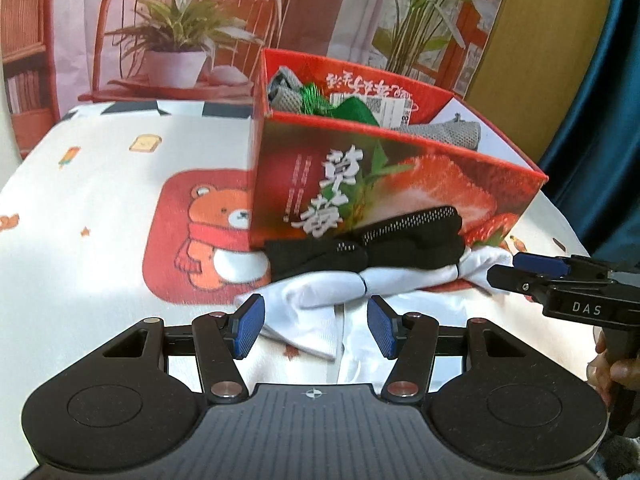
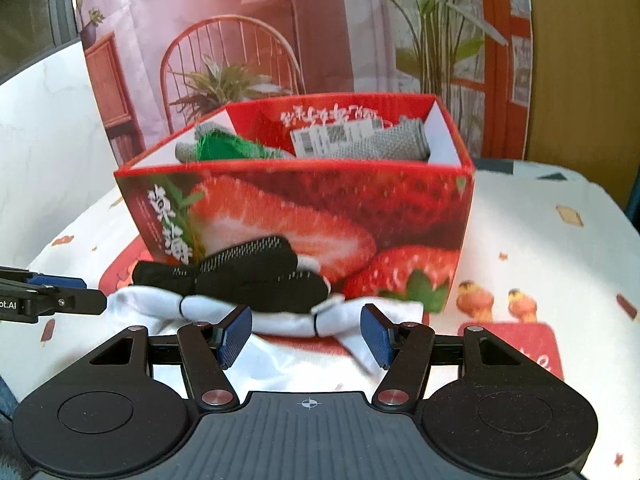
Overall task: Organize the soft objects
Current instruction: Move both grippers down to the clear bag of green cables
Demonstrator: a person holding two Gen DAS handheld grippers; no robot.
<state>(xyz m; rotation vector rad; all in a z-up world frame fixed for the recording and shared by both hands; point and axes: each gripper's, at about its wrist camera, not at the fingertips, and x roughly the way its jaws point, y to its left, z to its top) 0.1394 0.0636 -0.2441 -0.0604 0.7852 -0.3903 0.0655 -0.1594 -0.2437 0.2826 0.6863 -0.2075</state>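
- A printed backdrop (image 1: 320, 8) of a chair, potted plants and a red window frame hangs behind the table (image 1: 100, 200), which is covered by a white cloth with a bear motif and small cartoon prints.
- A red strawberry-print box (image 1: 400, 184) stands on the table; inside it lie grey mesh cloths (image 1: 444, 134), a green item (image 1: 352, 110) and a white label.
- Just in front of the box, touching its front wall, a pair of black socks (image 1: 360, 248) rests on top of a pair of white socks (image 1: 328, 292); both pairs lie across the view, side to side.
- The left gripper (image 1: 316, 328) has its blue-padded fingers (image 1: 250, 326) partly spread, holding nothing. The white socks lie just beyond and partly between the fingertips; one loose white end hangs down into the gap, not pinched.
- The right gripper (image 2: 306, 336) likewise has its fingers (image 2: 236, 336) partly spread and empty. In the right wrist view the white socks (image 2: 280, 322) stretch across the gap just ahead of the fingertips, with the black socks (image 2: 248, 272) directly behind them.
- From the left wrist view the right gripper comes in from the right edge, its tip close to the right end of the white socks; whether it touches them is unclear. A hand (image 1: 618, 368) grips its handle.
- From the right wrist view the left gripper (image 2: 60, 294) enters at the left edge, near the left end of the white socks.
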